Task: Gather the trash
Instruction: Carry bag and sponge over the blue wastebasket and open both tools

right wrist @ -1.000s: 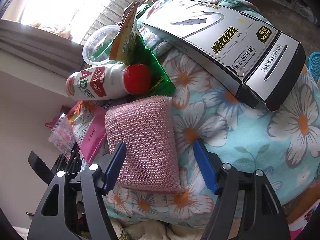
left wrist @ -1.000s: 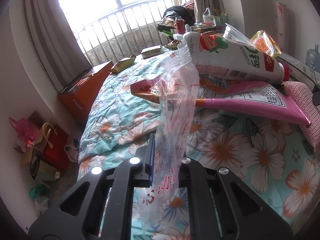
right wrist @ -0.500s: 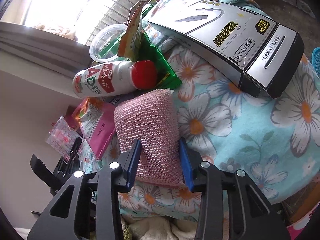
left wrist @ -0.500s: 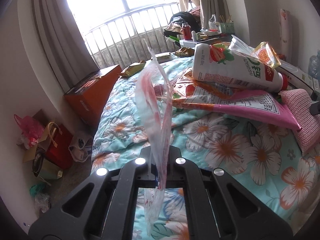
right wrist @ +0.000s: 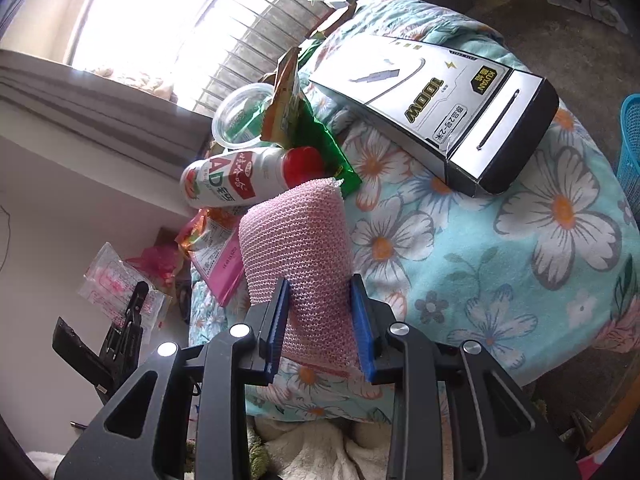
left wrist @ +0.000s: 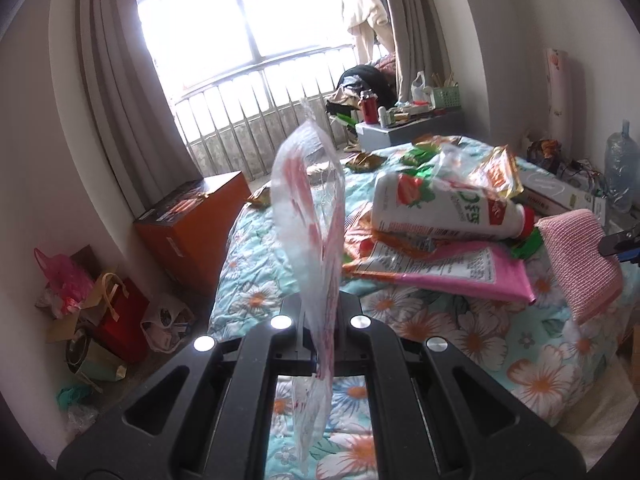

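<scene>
Right wrist view: right gripper [right wrist: 320, 320], jaws just closing, pinches the pink knitted sponge pad [right wrist: 300, 248] for lifting; left gripper [left wrist: 318, 322], fully clamped, carries a crinkly clear plastic bag [left wrist: 310, 208].

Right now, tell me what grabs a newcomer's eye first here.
The clear plastic bag stands up from the shut left tongs, in front of the window. The pink sponge is pinched in the right tongs, which have just been closing. Behind it a white bottle lies on wrappers on the floral bed.
</scene>
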A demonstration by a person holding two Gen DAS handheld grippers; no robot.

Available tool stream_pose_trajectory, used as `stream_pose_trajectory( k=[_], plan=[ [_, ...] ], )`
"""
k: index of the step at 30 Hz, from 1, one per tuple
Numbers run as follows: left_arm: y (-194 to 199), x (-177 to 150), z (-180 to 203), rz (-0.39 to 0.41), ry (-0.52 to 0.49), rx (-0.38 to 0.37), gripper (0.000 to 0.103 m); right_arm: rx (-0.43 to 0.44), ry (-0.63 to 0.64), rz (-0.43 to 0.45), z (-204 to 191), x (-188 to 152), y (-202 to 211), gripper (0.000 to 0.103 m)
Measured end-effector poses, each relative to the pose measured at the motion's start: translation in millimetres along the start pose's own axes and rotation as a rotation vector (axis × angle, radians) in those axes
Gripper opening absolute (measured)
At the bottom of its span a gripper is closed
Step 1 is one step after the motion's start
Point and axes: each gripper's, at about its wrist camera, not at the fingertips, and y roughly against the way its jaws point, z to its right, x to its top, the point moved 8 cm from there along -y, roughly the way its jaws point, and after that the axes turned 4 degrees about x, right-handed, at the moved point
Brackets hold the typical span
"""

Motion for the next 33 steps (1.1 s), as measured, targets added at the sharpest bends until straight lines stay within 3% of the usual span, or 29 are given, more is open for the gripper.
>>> stream_pose_trajectory(
  k=[7,11,15,19,23,28,33],
  plan=[
    [33,71,50,0.148,0.0,-0.213,0.0,0.055,0.049,0.133,-6,20,60,0.03],
    [41,117,105,0.186,-0.01,-0.431,0.0,0.041,0.07,0.258,-2,41,106,0.03],
    [37,155,173,0.155,-0.038,-0.659,0.0,-0.023,0.047,0.394,24,64,157,0.03],
    [22,184,253,0.063,-0.076,-0.851,0.0,-0.148,-0.013,0.54,71,80,211,0.03],
    [4,195,350,-0.087,-0.158,-1.013,0.0,-0.257,-0.132,0.639,133,85,251,0.03],
    [-32,186,469,-0.287,-0.314,-1.072,0.001,-0.351,-0.32,0.712,216,91,277,0.03],
    [-62,142,582,-0.449,-0.498,-1.052,0.001,-0.42,-0.497,0.735,299,101,279,0.03]
  ],
)
